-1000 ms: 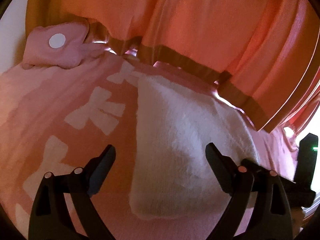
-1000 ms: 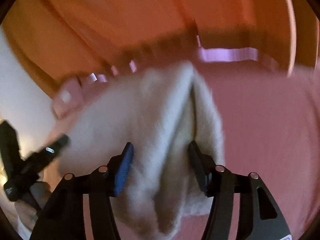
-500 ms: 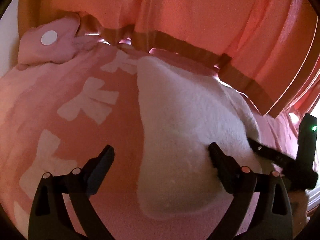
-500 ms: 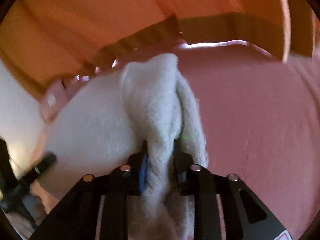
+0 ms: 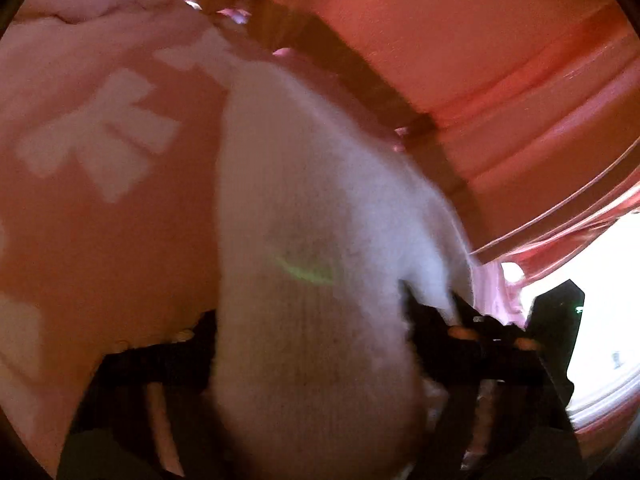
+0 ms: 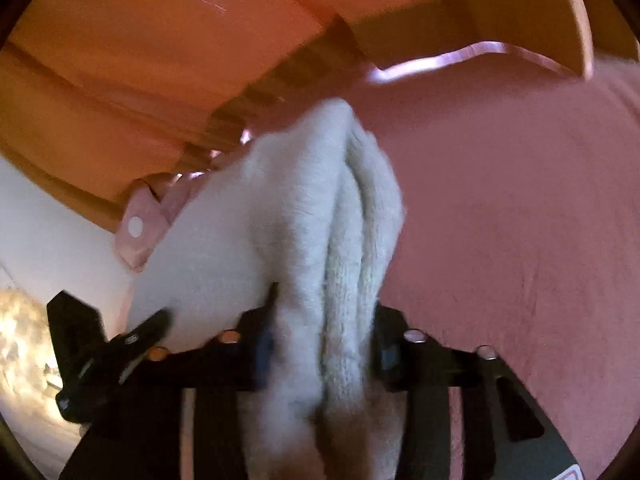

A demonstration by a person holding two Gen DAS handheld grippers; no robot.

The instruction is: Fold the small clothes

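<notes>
A white fuzzy knitted garment (image 5: 304,184) lies on a pink sheet with white bows (image 5: 100,140). My left gripper (image 5: 312,320) has come down over its near end. The jaws are closing, the cloth fills the gap between them, and it hides the left fingertip. In the right wrist view the garment (image 6: 280,232) is bunched into a thick fold. My right gripper (image 6: 320,344) pinches that fold, its jaws easing open slightly with the pads still on the cloth. The right gripper (image 5: 436,300) also shows at the garment's right edge in the left wrist view.
An orange wooden bed frame (image 6: 160,40) rises behind the bed. A pink piece with a white dot (image 6: 138,228) lies at the sheet's far left corner. Plain pink sheet (image 6: 520,200) stretches to the right. A pale wall (image 6: 40,220) is at the left.
My left gripper dropped onto the garment and its jaws narrowed around the cloth. My right gripper went from standing wide around the fold to pinching it and has lifted it slightly.
</notes>
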